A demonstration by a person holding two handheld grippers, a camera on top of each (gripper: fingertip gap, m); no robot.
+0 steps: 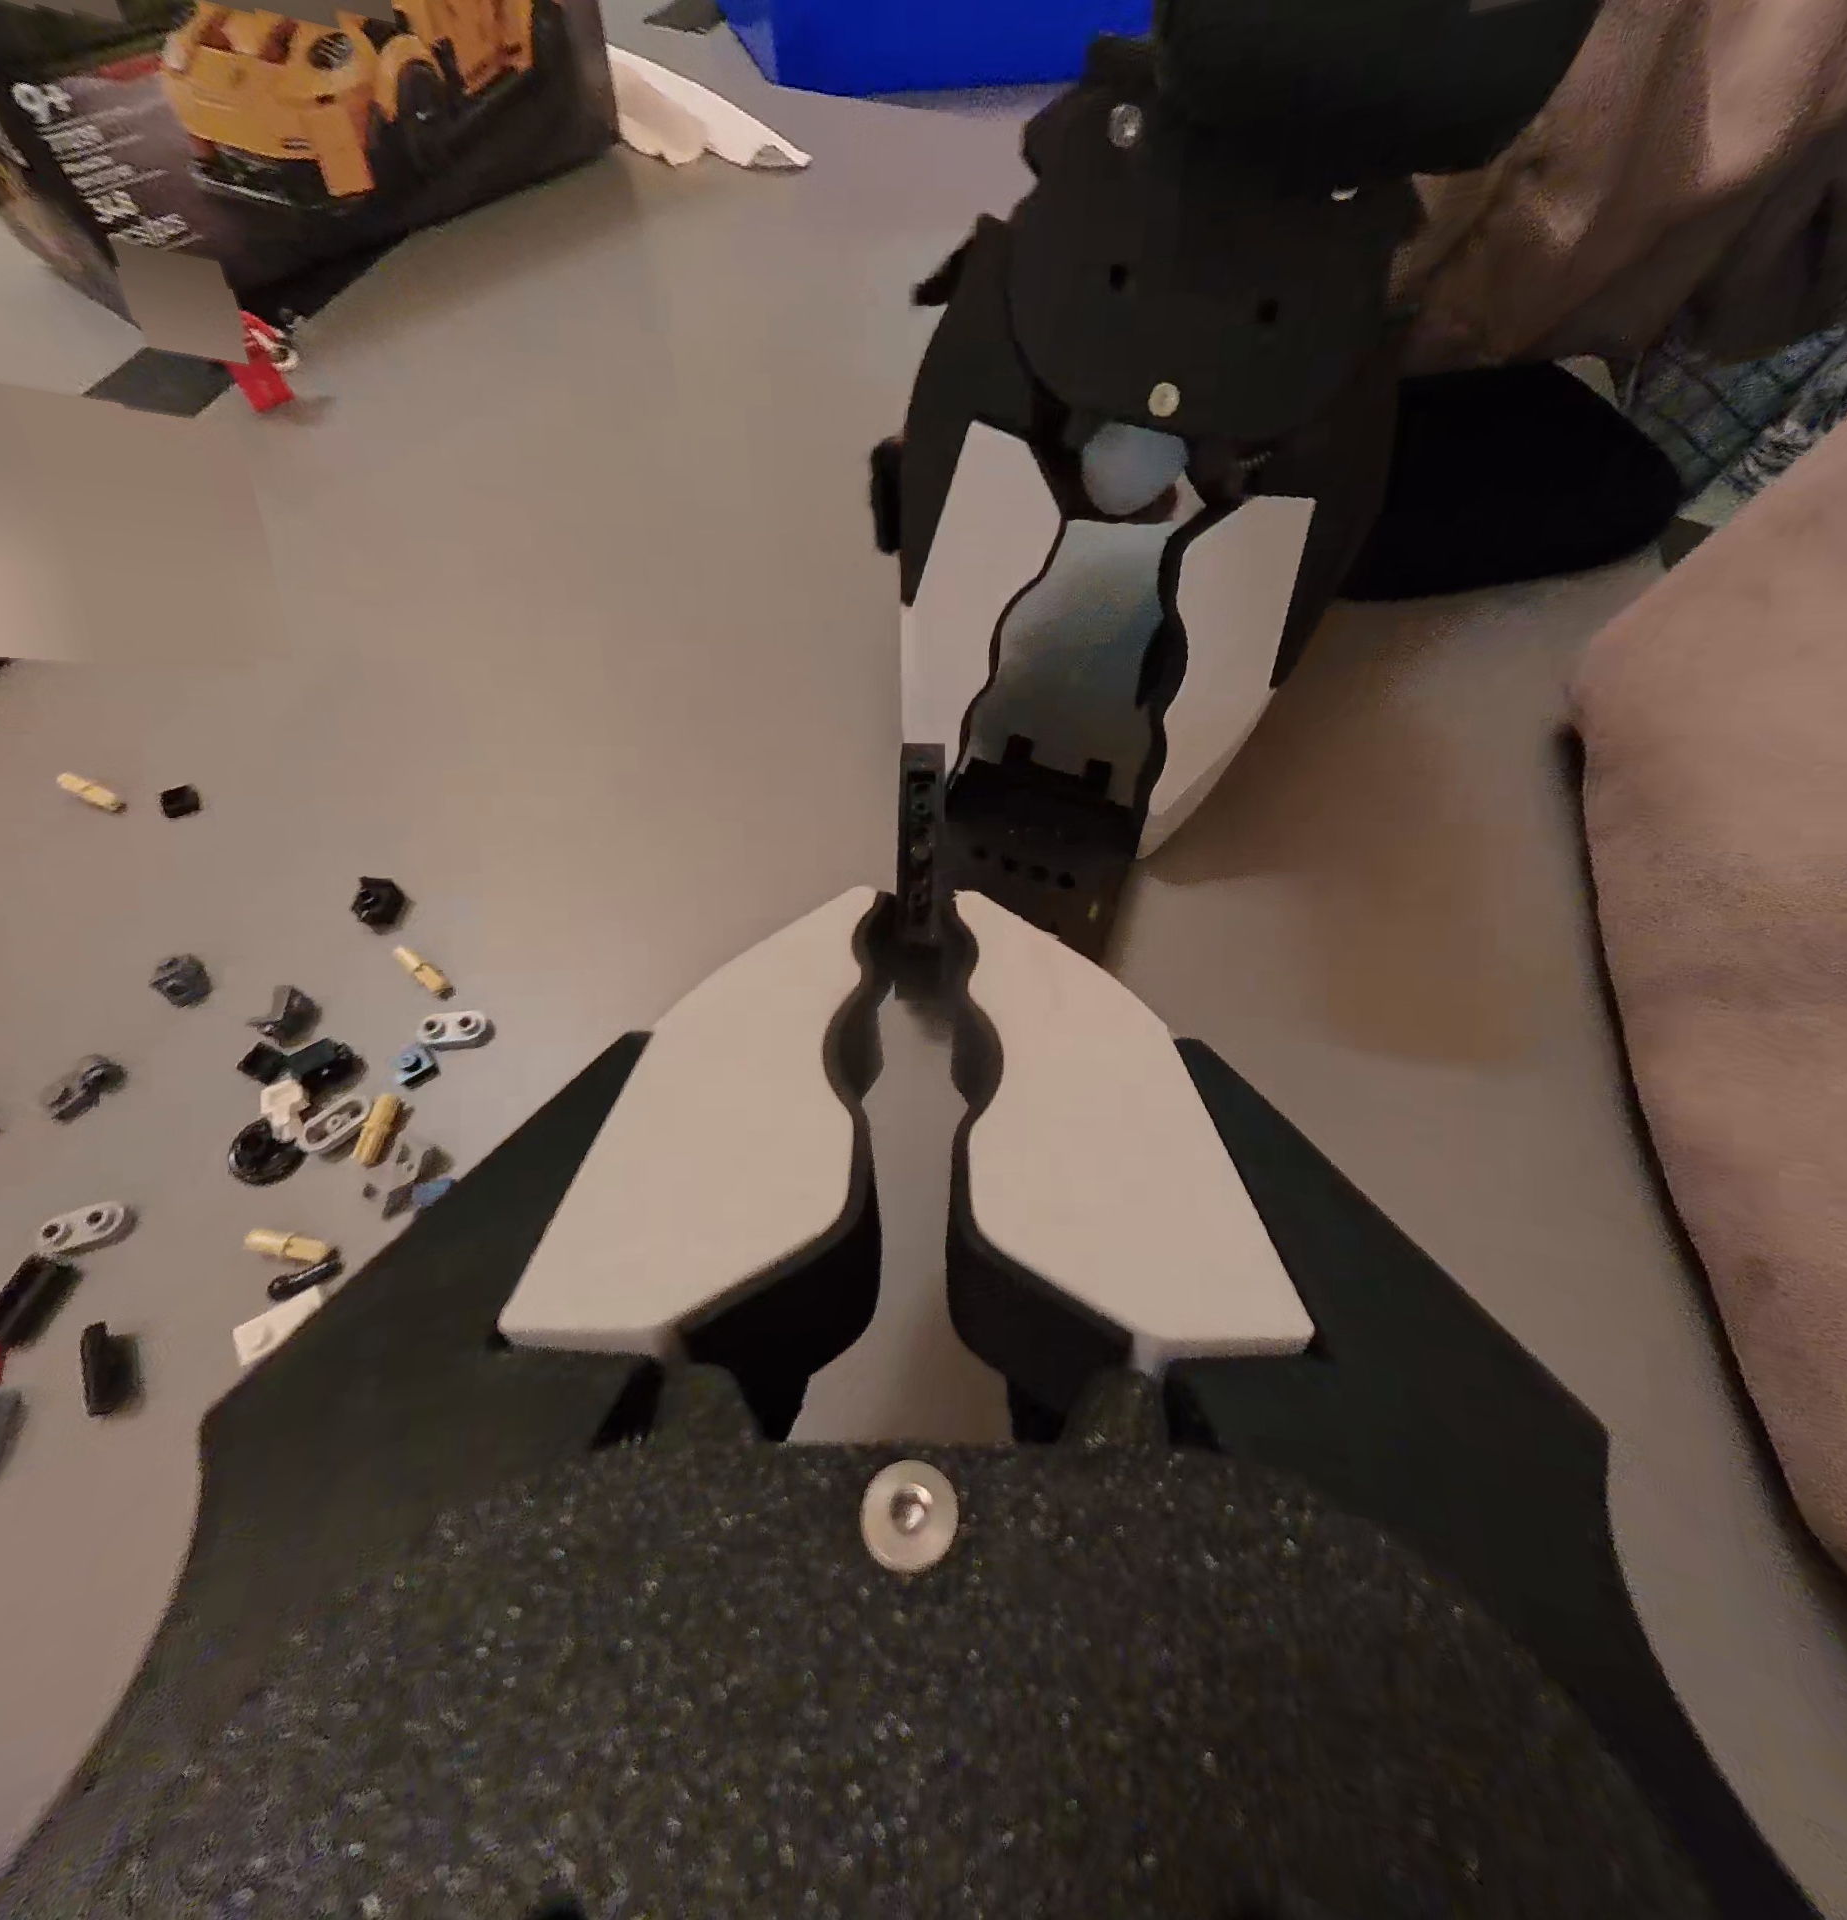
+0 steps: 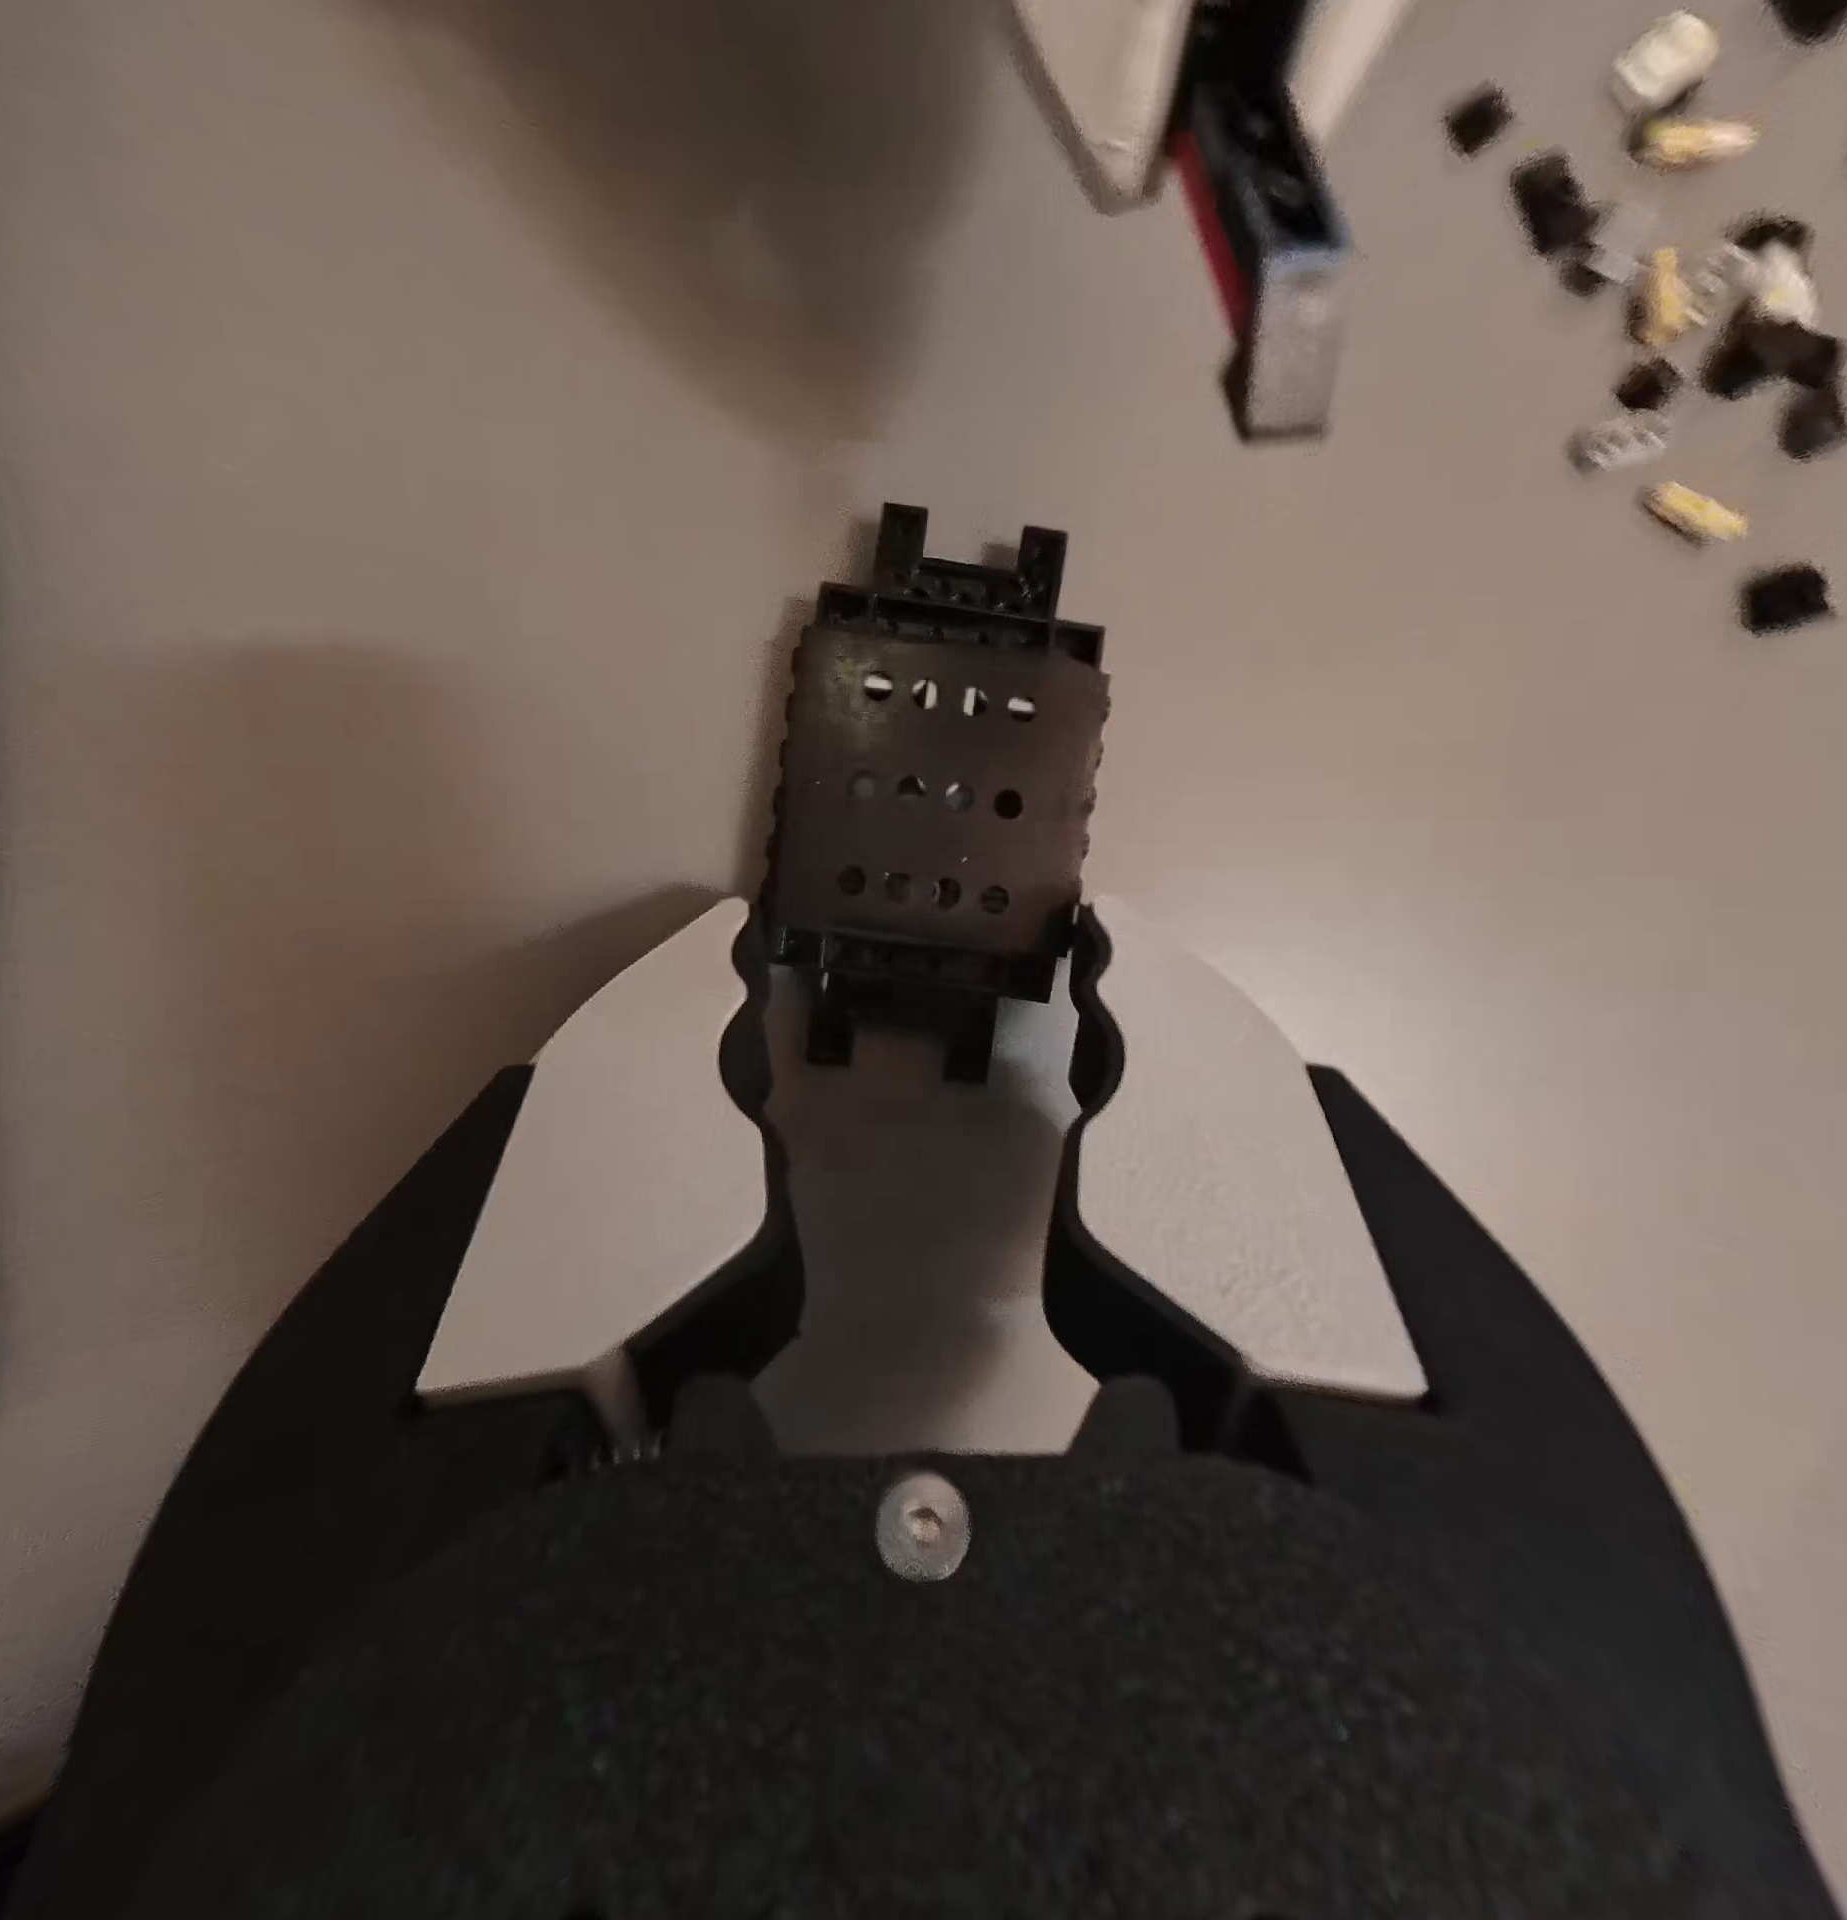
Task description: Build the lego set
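My left gripper (image 1: 914, 920) is shut on a narrow, long black lego piece (image 1: 921, 831) that sticks forward from its tips. My right gripper (image 2: 917, 925) faces it and is shut on the near end of a flat black lego assembly (image 2: 940, 790) with rows of round holes. In the left wrist view the right gripper (image 1: 1044, 800) holds the assembly (image 1: 1033, 847) just right of the long piece; I cannot tell whether they touch. In the right wrist view the long piece (image 2: 1277, 270) shows red, black and grey at the top, beside a left finger (image 2: 1095, 114).
Several small loose lego parts (image 1: 306, 1081) lie on the grey surface (image 1: 586, 623) to the left, blurred in the right wrist view (image 2: 1729, 312). The lego box (image 1: 306, 125) stands at the far left, a blue bin (image 1: 929, 42) behind. Brown fabric (image 1: 1750, 935) lies along the right.
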